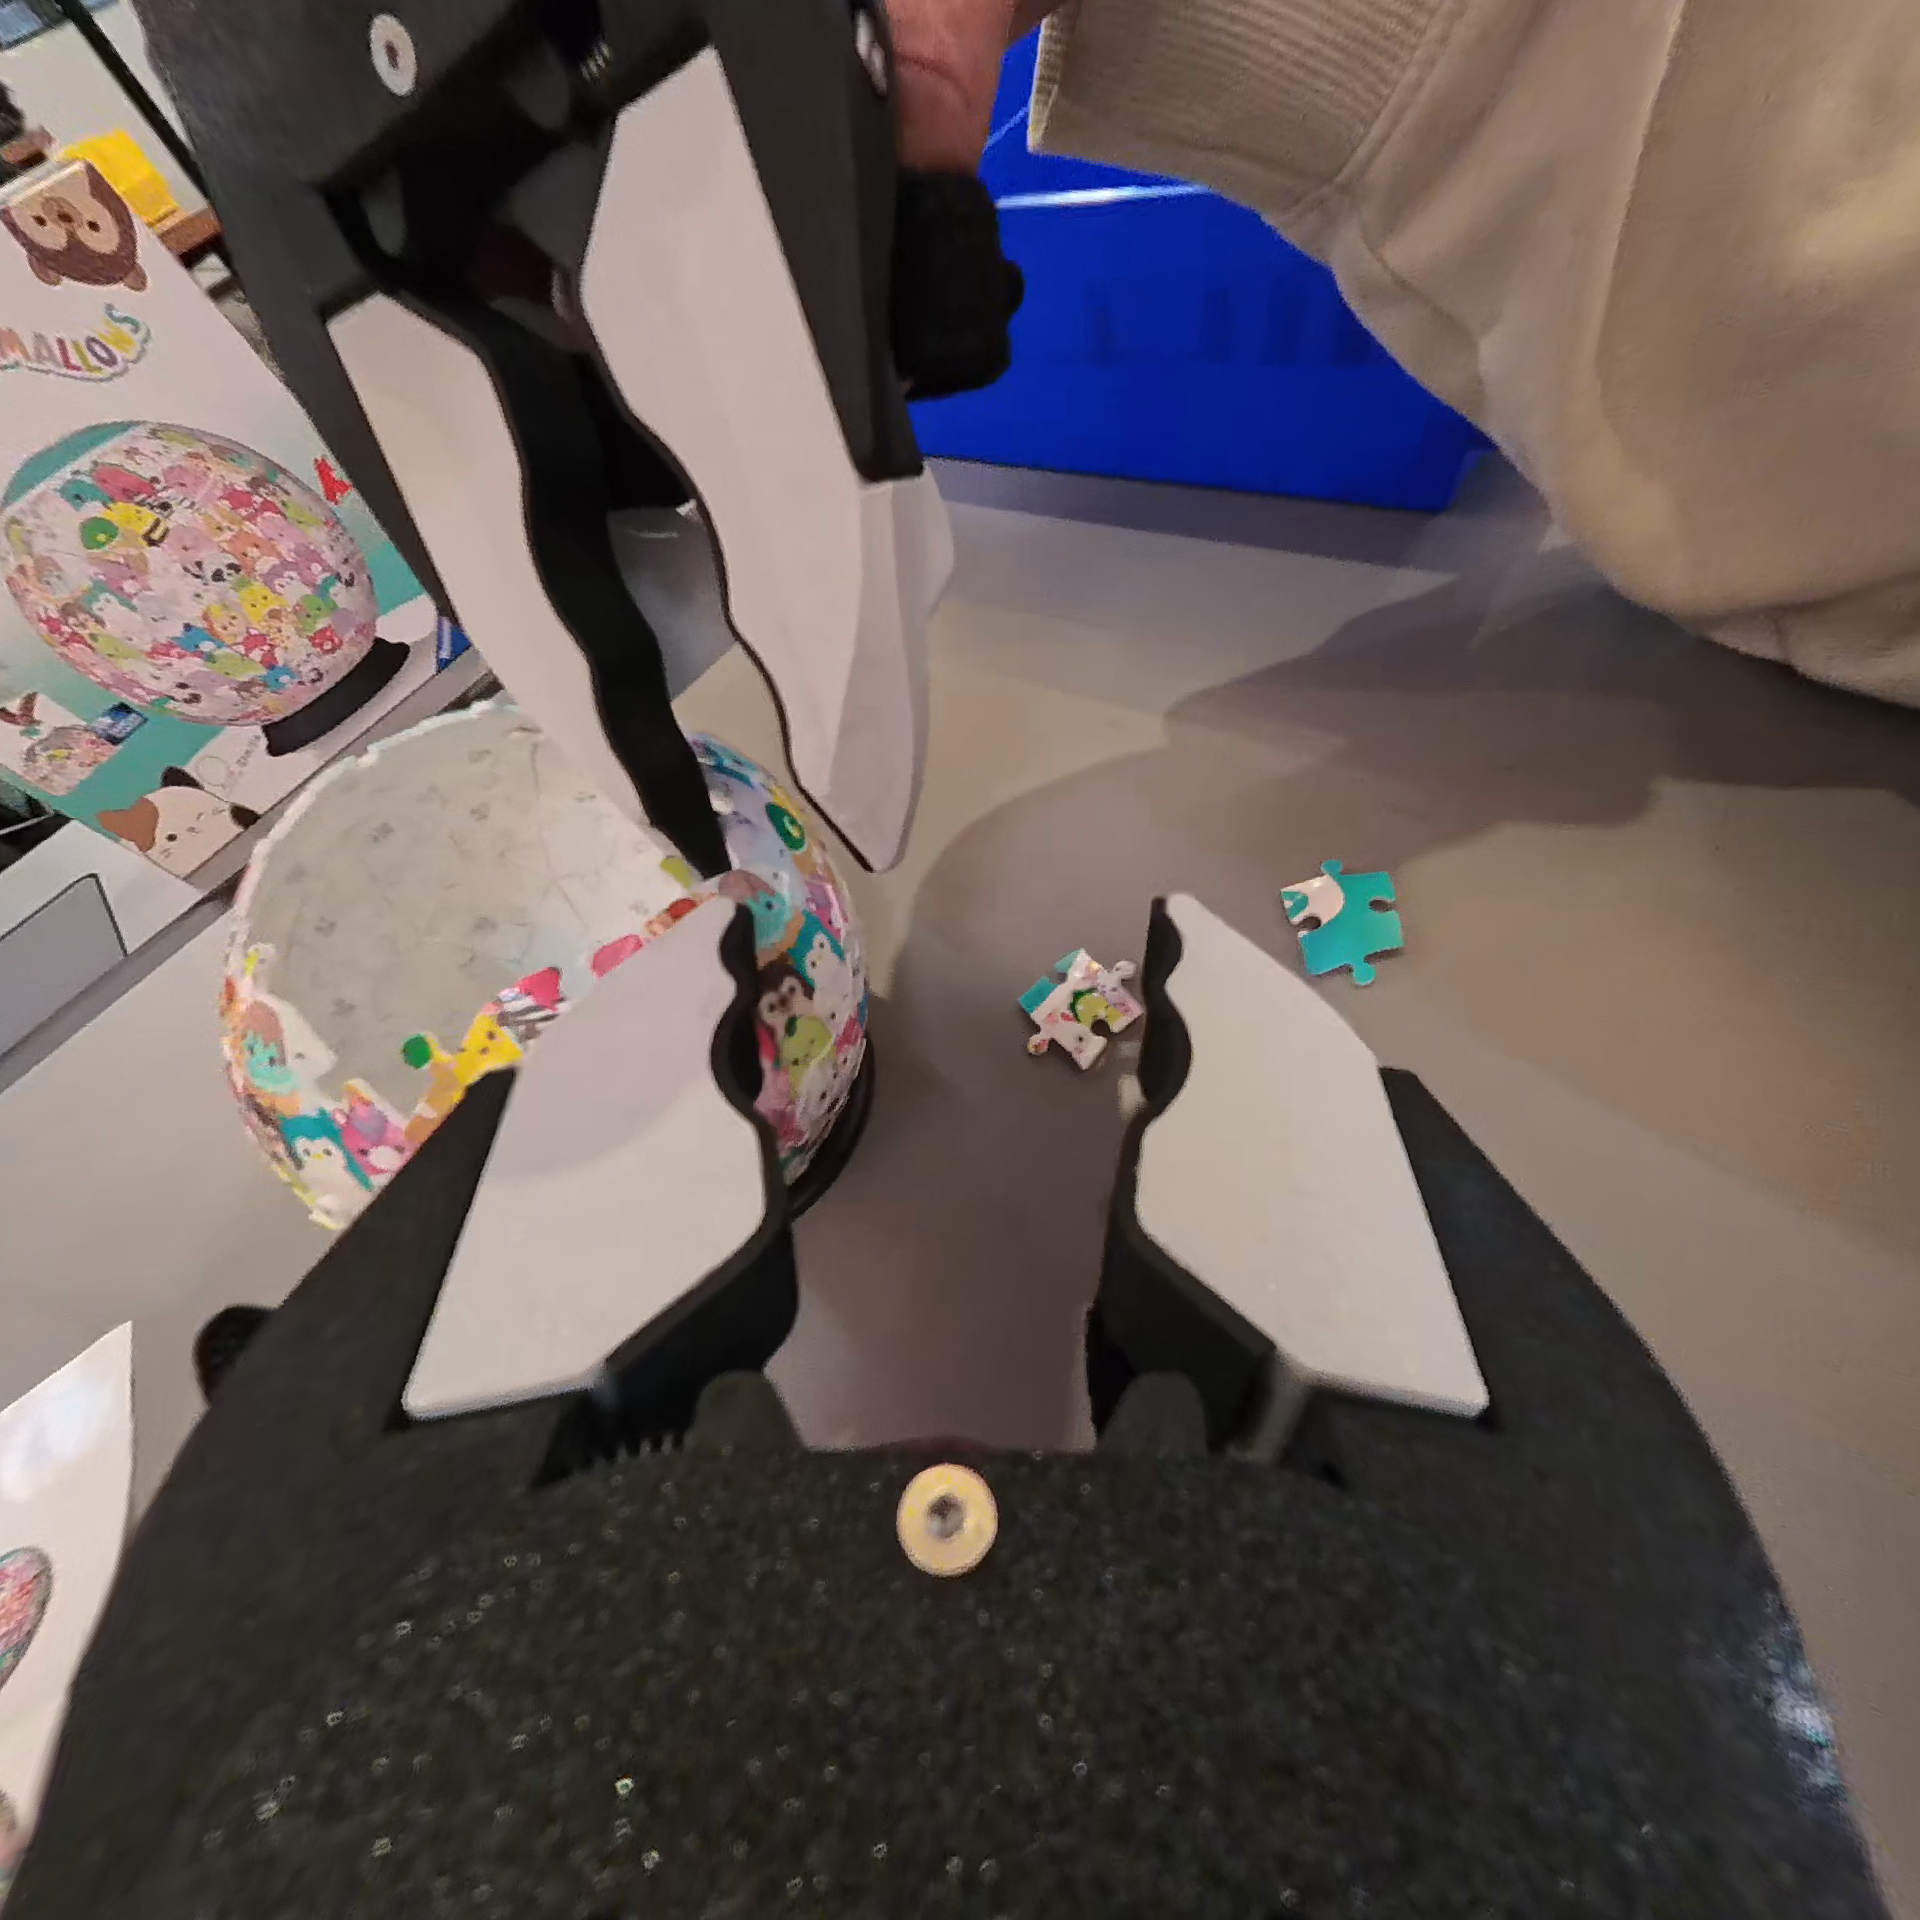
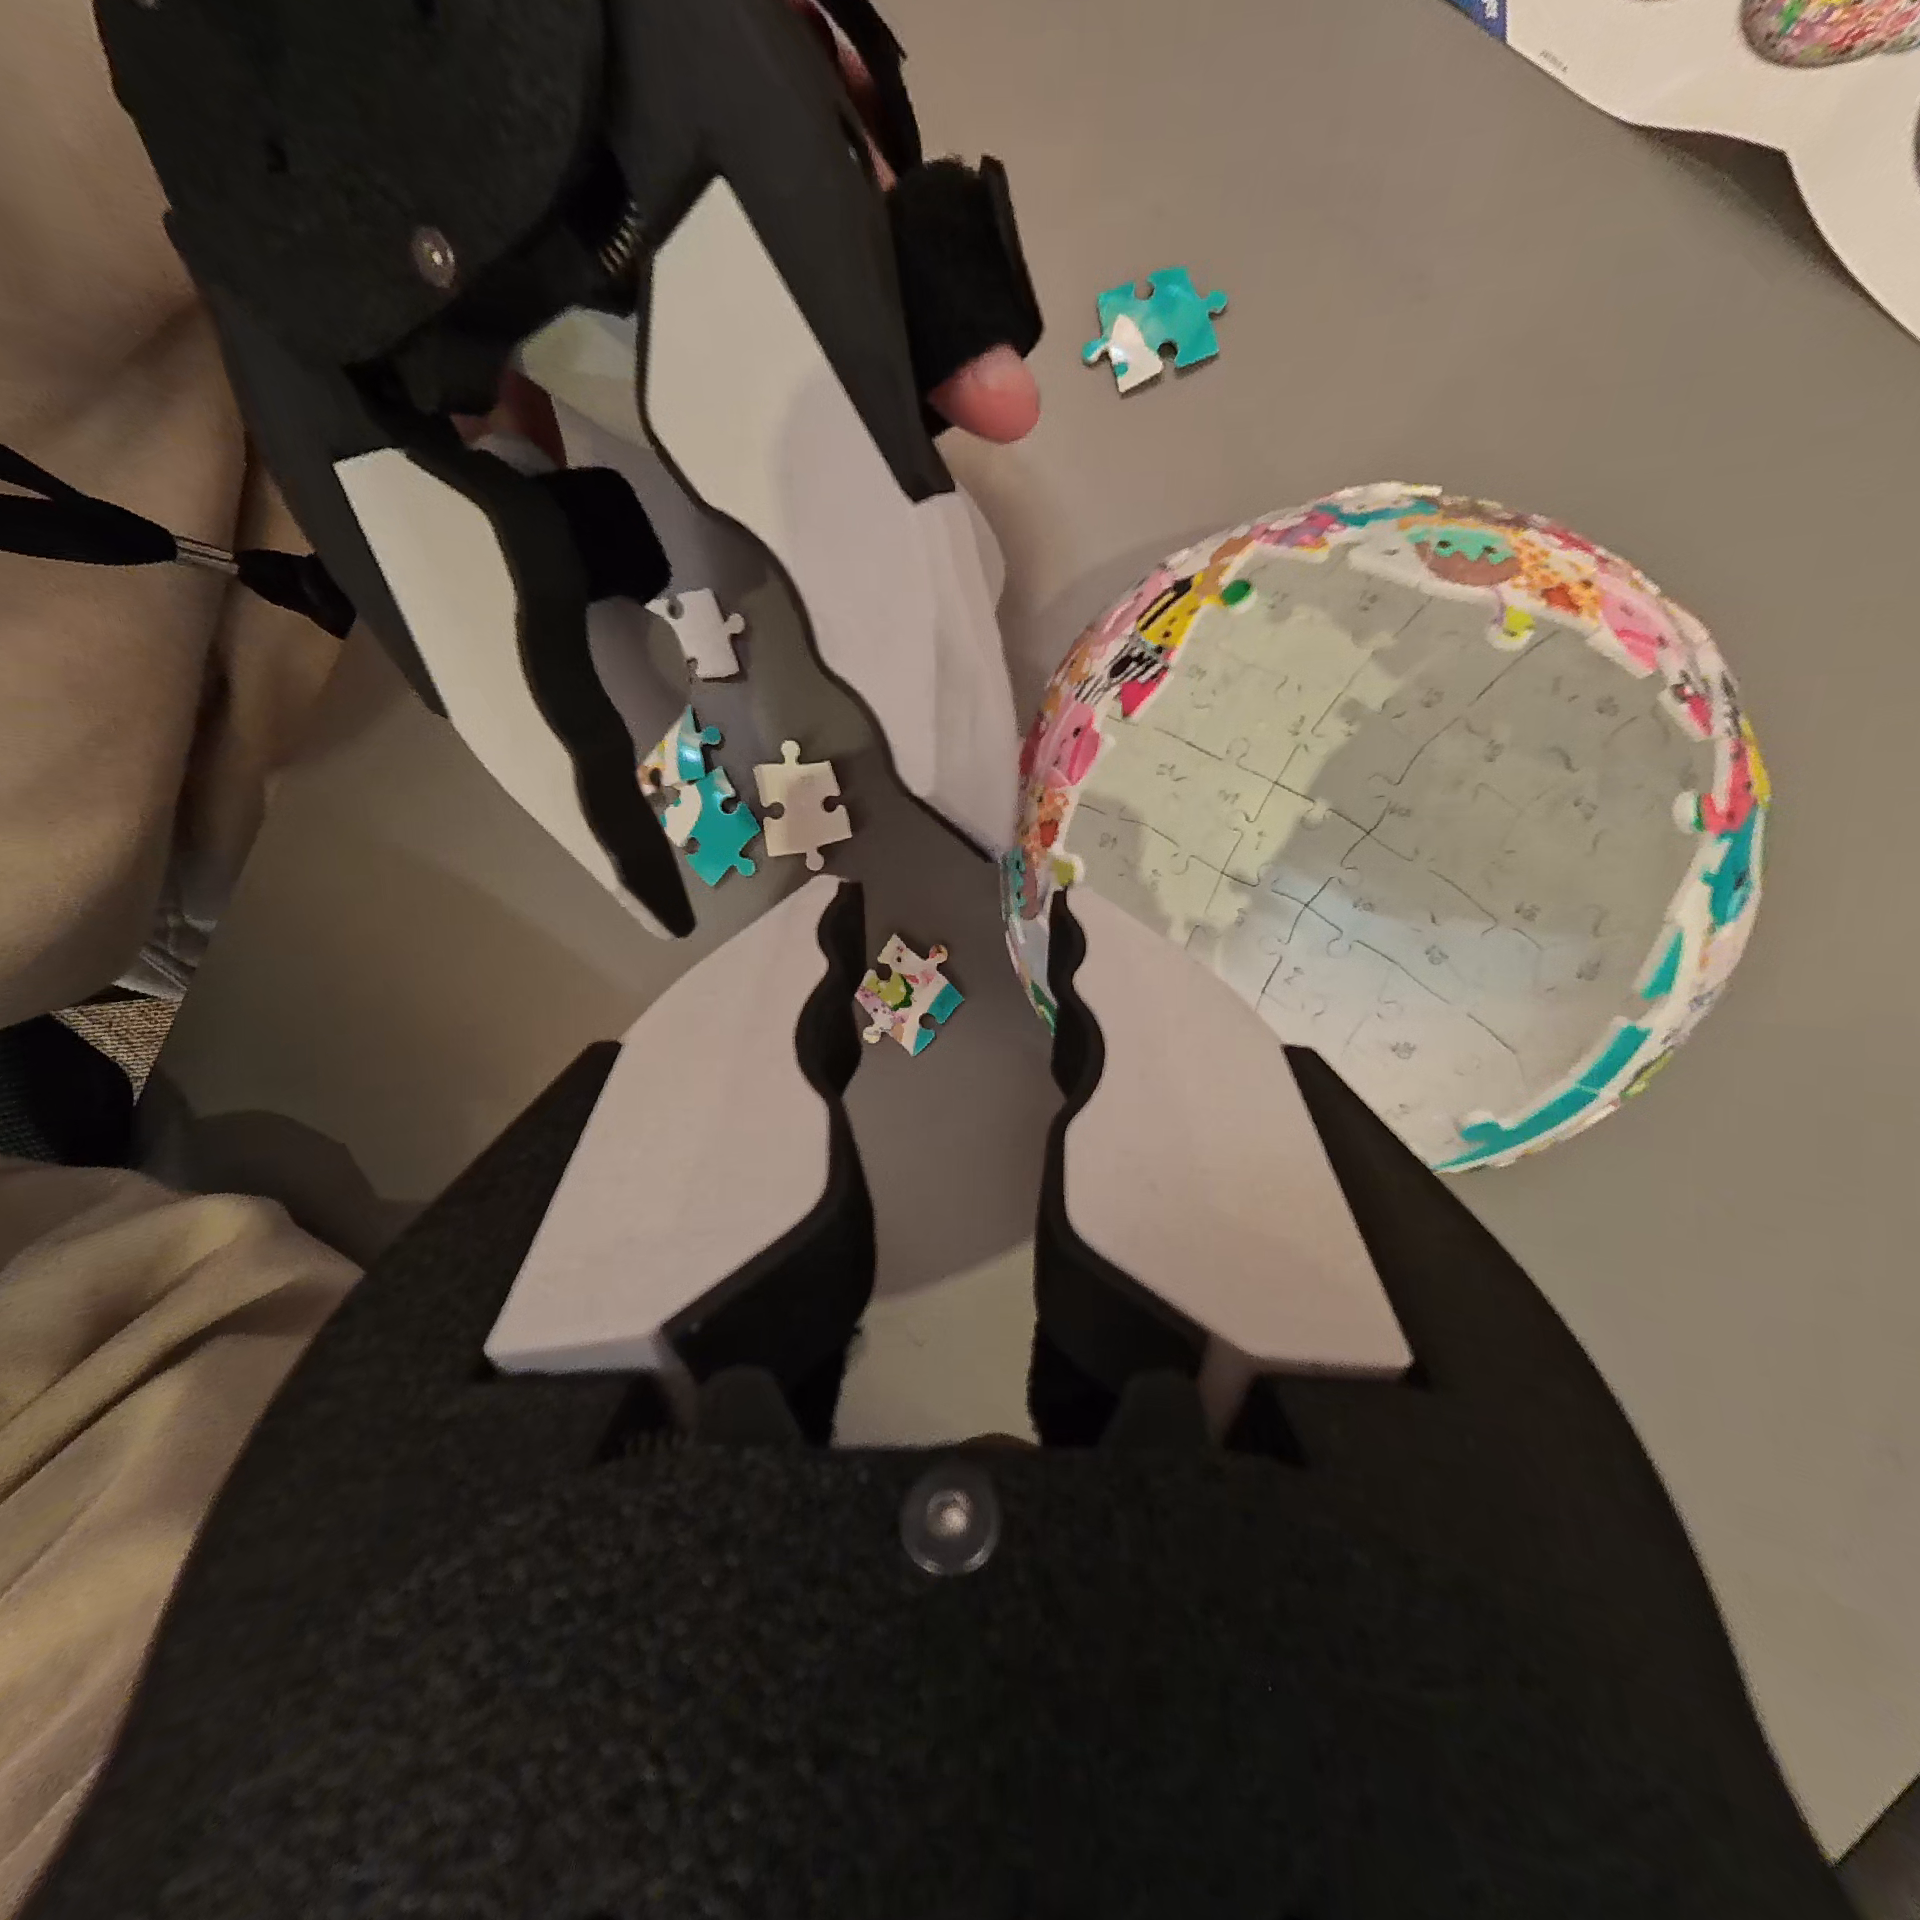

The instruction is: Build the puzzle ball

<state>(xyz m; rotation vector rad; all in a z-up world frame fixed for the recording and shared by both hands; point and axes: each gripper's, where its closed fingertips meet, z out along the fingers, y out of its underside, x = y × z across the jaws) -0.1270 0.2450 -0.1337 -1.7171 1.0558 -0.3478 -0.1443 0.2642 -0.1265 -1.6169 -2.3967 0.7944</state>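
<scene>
The half-built puzzle ball (image 1: 447,935) is an open bowl, white inside and with colourful cartoon prints outside, on a dark stand; it also shows in the right wrist view (image 2: 1403,831). My left gripper (image 1: 951,914) is open and empty, just right of the ball. A colourful loose piece (image 1: 1081,1003) lies on the table by its right fingertip. My right gripper (image 2: 951,899) is open and empty, with that same piece (image 2: 909,997) on the table between its fingers. Its right fingertip (image 2: 1060,914) is at the ball's rim. A teal piece (image 1: 1345,920) lies farther off.
Several more loose pieces (image 2: 727,800) lie on the grey table (image 2: 1455,1455) under the left gripper's fingers (image 2: 883,623). The puzzle box (image 1: 156,540) stands left of the ball. A blue bin (image 1: 1143,364) is behind. A cream sleeve (image 1: 1558,312) hangs at the right. A printed sheet (image 2: 1818,156) lies nearby.
</scene>
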